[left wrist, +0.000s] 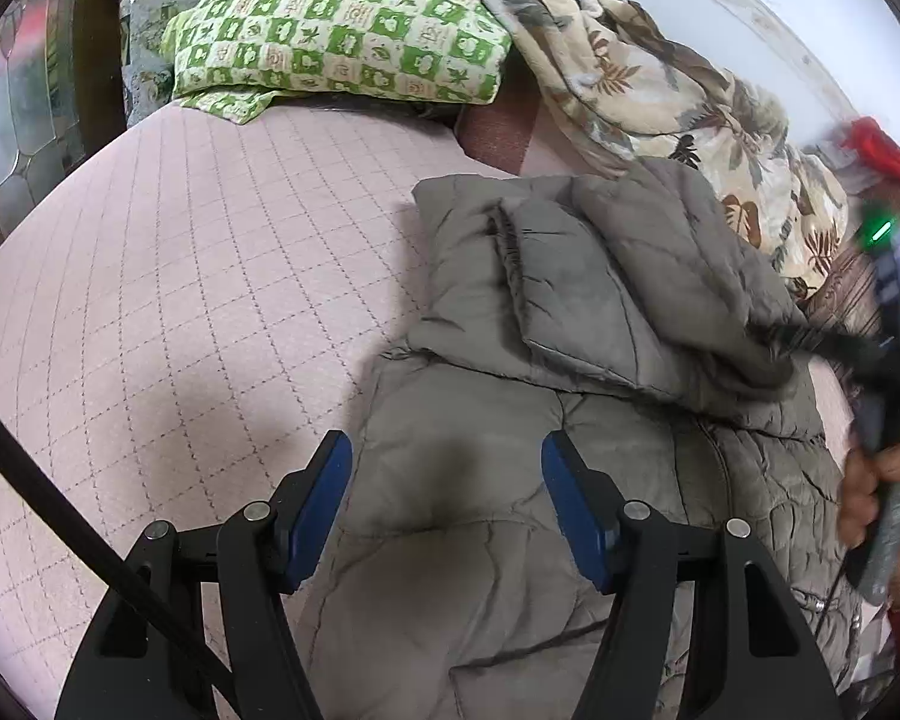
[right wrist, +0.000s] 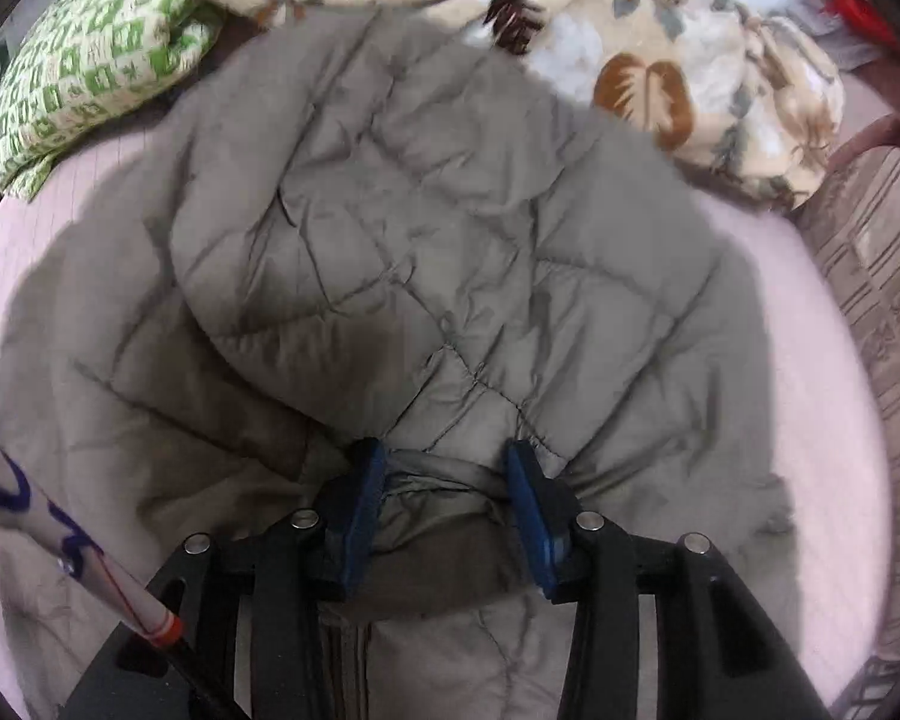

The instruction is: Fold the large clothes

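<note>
- Step in hand, as I read it: mid-fold of the grey quilted jacket (left wrist: 570, 372), which lies on the bed (left wrist: 168, 276); upper part with the sleeve (left wrist: 576, 294) is already laid over the body, and the right side is just letting go of a folded edge.
- Right gripper (right wrist: 447, 507): jaws parted partway, a bunched fabric fold (right wrist: 444, 474) sits between them; pads look beside the cloth rather than pinching it, so I call it released, not sure of light contact.
- Left gripper (left wrist: 447, 516): jaws stand apart, nothing between them but jacket surface below; holding nothing.
- Jacket position: directly under and ahead of both sets of jaws; for the left jaws it spreads ahead and to the right, bare bed to the left.
- Pose: both grippers pitch steeply down at the jacket; left hovers over the lower body panel. In the left wrist view a hand (left wrist: 882, 510) grips the right tool's handle at the far right, blurred.
- Next move, my guess: clear the right jaws off the fold, then regrasp the hem or side edge with both and bring it over; needs a firm pinch through thick puffy layers.
- Green patterned pillow (left wrist: 336, 42) and leaf-print blanket (left wrist: 660, 90) lie beyond the jaws, blanket touching the jacket's far edge.
</note>
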Demonstrator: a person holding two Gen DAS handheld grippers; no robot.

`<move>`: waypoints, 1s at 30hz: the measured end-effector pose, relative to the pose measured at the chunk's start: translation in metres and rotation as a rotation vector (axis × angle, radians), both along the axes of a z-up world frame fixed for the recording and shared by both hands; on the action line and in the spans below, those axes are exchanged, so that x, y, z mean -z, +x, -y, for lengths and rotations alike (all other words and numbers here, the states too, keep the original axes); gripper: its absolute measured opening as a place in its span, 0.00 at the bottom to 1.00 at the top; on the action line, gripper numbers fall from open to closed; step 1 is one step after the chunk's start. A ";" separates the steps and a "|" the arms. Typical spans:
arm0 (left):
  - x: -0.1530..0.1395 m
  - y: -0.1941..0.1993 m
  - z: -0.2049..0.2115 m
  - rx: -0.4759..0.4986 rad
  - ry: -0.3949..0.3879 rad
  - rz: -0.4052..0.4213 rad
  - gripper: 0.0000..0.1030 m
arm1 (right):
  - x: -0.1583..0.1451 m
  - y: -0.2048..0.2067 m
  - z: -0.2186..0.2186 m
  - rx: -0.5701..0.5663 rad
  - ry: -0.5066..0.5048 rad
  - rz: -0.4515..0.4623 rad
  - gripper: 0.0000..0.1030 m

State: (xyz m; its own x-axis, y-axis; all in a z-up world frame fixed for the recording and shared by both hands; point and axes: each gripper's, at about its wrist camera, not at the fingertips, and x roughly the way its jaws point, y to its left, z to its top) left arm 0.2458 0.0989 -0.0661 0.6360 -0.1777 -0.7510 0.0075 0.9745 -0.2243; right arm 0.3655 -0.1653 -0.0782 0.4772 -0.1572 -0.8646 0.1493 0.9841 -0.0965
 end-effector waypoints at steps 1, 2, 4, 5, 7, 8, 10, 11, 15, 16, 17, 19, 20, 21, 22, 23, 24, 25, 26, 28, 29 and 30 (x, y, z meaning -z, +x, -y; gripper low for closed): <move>0.000 0.000 0.001 0.000 0.004 0.003 0.63 | -0.019 -0.008 -0.003 -0.004 -0.008 0.072 0.44; 0.000 0.000 0.003 0.000 0.005 0.002 0.63 | -0.030 -0.015 -0.009 -0.011 -0.018 0.125 0.44; 0.003 0.001 0.005 0.004 0.006 -0.007 0.63 | -0.056 -0.025 -0.022 -0.036 -0.045 0.221 0.44; 0.004 0.001 0.006 0.007 0.008 -0.013 0.63 | -0.061 -0.025 -0.026 -0.047 -0.040 0.237 0.44; 0.005 0.001 0.008 0.014 0.017 -0.016 0.63 | -0.065 -0.017 -0.038 -0.071 -0.024 0.236 0.44; 0.004 0.001 0.009 0.015 0.023 -0.012 0.63 | -0.060 -0.011 -0.044 -0.083 -0.021 0.218 0.44; 0.001 -0.001 0.010 0.016 0.030 0.002 0.63 | -0.041 -0.001 -0.053 -0.091 -0.028 0.168 0.44; 0.000 -0.002 0.009 0.016 0.032 0.008 0.63 | -0.028 0.007 -0.054 -0.094 -0.019 0.139 0.44; 0.001 -0.002 0.009 0.021 0.029 0.005 0.63 | 0.009 0.016 -0.051 -0.087 0.013 0.039 0.44; 0.001 -0.002 0.009 0.023 0.027 0.003 0.63 | 0.004 0.012 -0.050 -0.084 0.015 0.057 0.44; 0.001 -0.003 0.009 0.024 0.028 0.004 0.63 | -0.001 0.008 -0.049 -0.082 0.025 0.072 0.44; 0.000 -0.003 0.010 0.025 0.030 0.006 0.63 | -0.021 -0.008 -0.041 -0.074 0.034 0.146 0.44; 0.000 -0.003 0.011 0.027 0.029 0.005 0.63 | -0.031 -0.016 -0.036 -0.066 0.024 0.178 0.45; 0.001 -0.003 0.012 0.029 0.029 0.004 0.63 | -0.039 -0.025 -0.029 -0.052 0.009 0.212 0.49; 0.001 -0.003 0.013 0.030 0.031 0.002 0.63 | -0.047 -0.033 -0.020 -0.028 -0.013 0.243 0.50; 0.002 -0.003 0.014 0.024 0.036 0.005 0.63 | -0.049 -0.035 -0.015 -0.009 -0.029 0.254 0.51; 0.002 -0.003 0.015 0.026 0.038 0.004 0.63 | -0.048 -0.037 -0.006 0.019 -0.051 0.256 0.51; 0.002 -0.004 0.016 0.029 0.042 0.005 0.63 | -0.044 -0.036 0.001 0.036 -0.060 0.243 0.51; 0.001 -0.005 0.017 0.030 0.047 0.007 0.63 | -0.036 -0.033 0.010 0.055 -0.057 0.214 0.51; 0.000 -0.006 0.019 0.033 0.058 0.012 0.63 | -0.013 -0.024 0.031 0.105 -0.001 0.136 0.51; 0.000 -0.007 0.019 0.034 0.060 0.013 0.63 | -0.004 -0.021 0.036 0.123 0.034 0.103 0.51; 0.000 -0.006 0.019 0.035 0.062 0.014 0.63 | 0.007 -0.021 0.044 0.147 0.077 0.077 0.52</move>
